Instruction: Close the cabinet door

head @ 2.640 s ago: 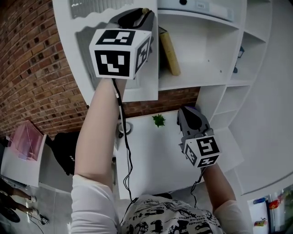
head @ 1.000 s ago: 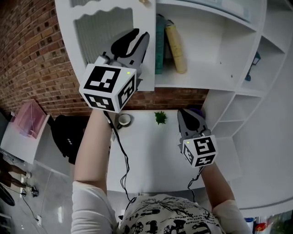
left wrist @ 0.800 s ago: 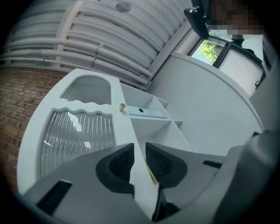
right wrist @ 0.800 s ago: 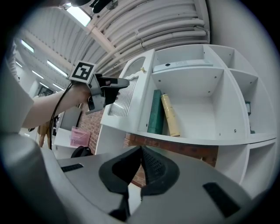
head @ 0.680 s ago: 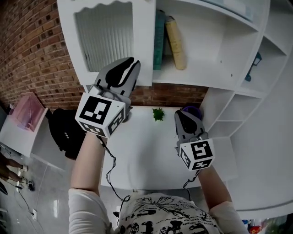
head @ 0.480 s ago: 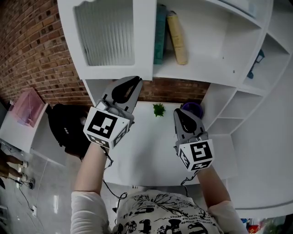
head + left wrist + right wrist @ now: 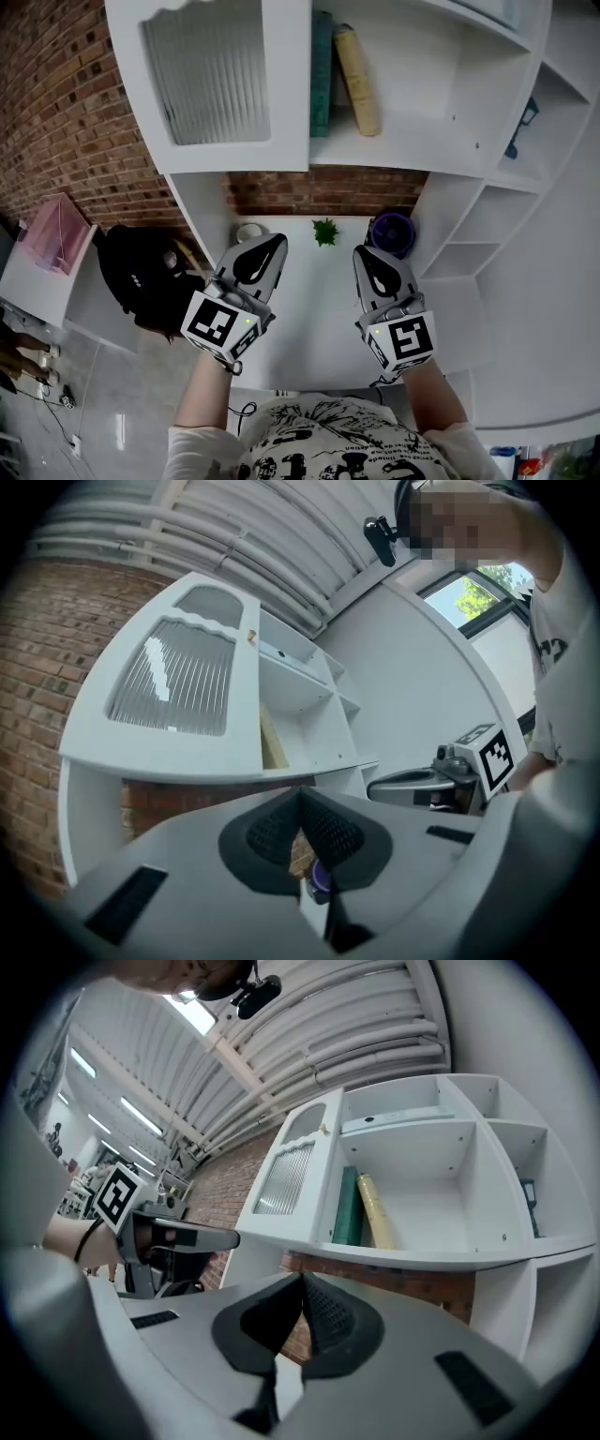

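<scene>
Left tool [image 7: 268, 246] and right tool [image 7: 368, 253], clenched empty, hover below shelf [image 7: 417, 122] holding green book [image 7: 322, 56] and yellow book [image 7: 357, 75].

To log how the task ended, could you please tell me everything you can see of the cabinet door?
The cabinet door is white, painted wood by the look. Its frame holds a ribbed translucent panel under a scalloped top edge. A small brass-coloured knob sits near its upper free edge. It looks shut over the left compartment of the shelf unit, beside the books. Nothing touches it.
</scene>
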Demonstrator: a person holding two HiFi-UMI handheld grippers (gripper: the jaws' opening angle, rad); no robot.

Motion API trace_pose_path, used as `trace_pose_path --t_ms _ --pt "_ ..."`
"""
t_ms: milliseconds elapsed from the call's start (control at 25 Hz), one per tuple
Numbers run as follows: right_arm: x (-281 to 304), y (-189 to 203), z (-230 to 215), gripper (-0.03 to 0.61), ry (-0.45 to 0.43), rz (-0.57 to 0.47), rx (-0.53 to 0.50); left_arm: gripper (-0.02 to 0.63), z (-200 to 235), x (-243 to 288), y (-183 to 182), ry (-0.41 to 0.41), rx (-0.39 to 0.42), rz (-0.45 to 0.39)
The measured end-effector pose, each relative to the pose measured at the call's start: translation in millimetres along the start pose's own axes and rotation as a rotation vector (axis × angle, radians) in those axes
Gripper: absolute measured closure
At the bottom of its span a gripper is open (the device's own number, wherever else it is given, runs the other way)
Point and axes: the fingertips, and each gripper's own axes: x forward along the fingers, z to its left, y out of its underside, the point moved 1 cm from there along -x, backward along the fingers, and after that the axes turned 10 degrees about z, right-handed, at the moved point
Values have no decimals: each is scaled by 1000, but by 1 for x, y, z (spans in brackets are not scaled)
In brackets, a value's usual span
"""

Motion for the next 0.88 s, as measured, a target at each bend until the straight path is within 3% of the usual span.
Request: trace_pose_path --t_ms 200,400,680,880 --pt "1 9 -2 565 4 23 2 600 -7 -8 18 15 -12 16" --pt "1 17 -2 566 15 43 19 600 -19 -14 19 92 -47 -13" --pt "1 23 -1 566 -6 52 44 600 -17 -9 18 70 -47 -20" --pt "4 26 4 566 -13 60 46 600 -18 -3 28 63 -44 21"
